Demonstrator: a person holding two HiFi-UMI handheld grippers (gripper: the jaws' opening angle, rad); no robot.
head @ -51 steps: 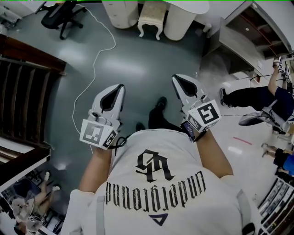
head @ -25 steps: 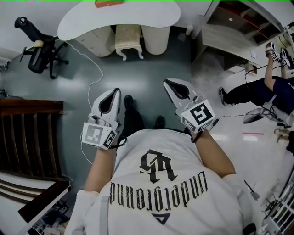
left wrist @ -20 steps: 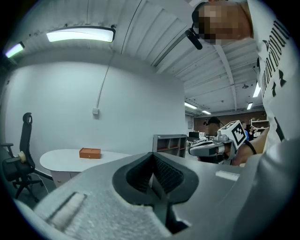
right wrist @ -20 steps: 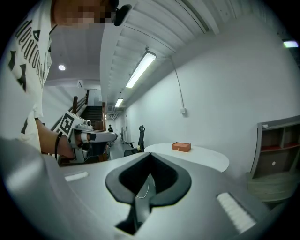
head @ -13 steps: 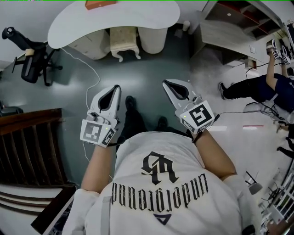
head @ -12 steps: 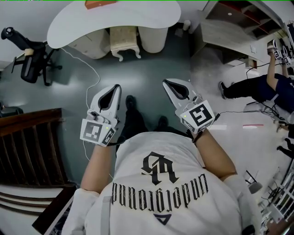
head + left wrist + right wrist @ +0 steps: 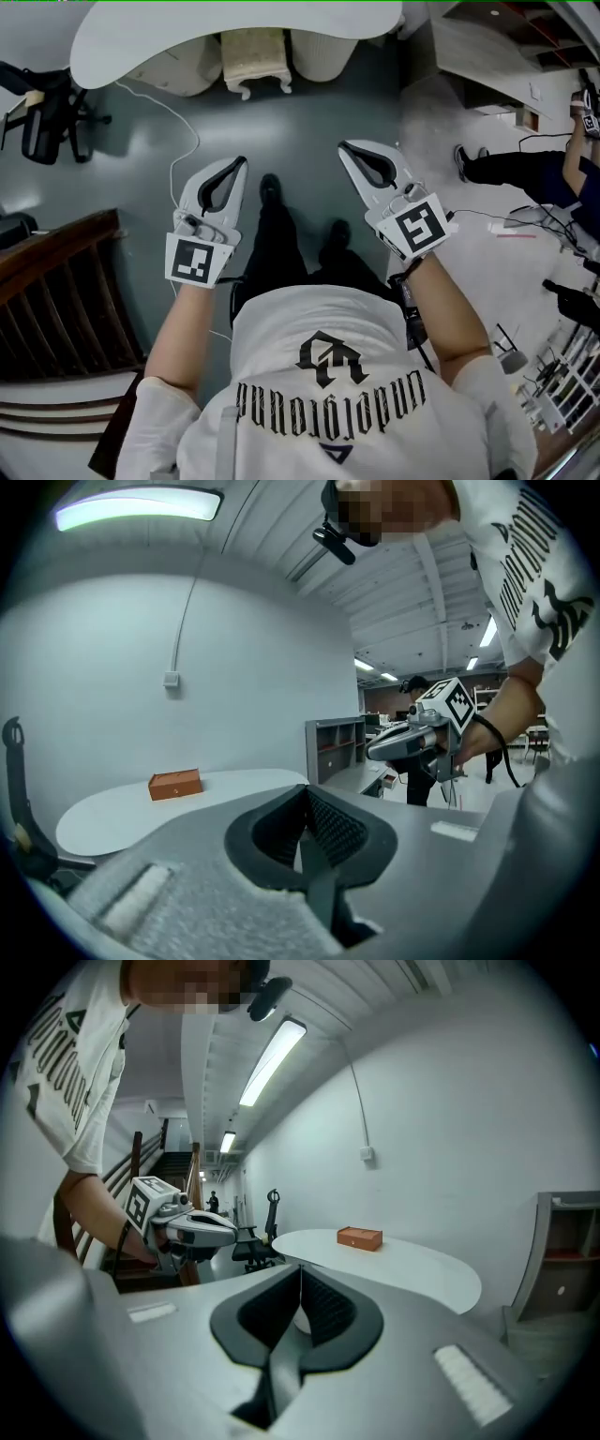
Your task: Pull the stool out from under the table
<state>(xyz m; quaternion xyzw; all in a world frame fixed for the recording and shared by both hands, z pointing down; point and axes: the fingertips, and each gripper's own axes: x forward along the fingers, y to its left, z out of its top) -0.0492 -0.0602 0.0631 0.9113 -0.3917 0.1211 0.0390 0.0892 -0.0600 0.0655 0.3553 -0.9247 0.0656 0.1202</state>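
A cream stool [image 7: 253, 58] with curved legs stands tucked under the white curved table [image 7: 169, 37] at the top of the head view. My left gripper [image 7: 240, 165] and right gripper [image 7: 346, 148] are held out in front of me above the grey floor, well short of the stool. Both are shut with nothing between the jaws. In the left gripper view my left gripper [image 7: 306, 791] points at the table [image 7: 141, 813], which bears an orange box [image 7: 174, 784]. The right gripper view shows my right gripper [image 7: 300, 1269], the table [image 7: 412, 1274] and the box [image 7: 360, 1238].
A black office chair [image 7: 47, 122] stands left of the table and a white cable [image 7: 183, 141] runs across the floor. A dark wooden stair railing [image 7: 56, 291] is at the left. Grey shelving [image 7: 487, 56] and another person [image 7: 525, 169] are at the right.
I have walked toward the table: it and the stool have slid up to the head view's top edge. Both grippers stay shut and empty, held out the same way.
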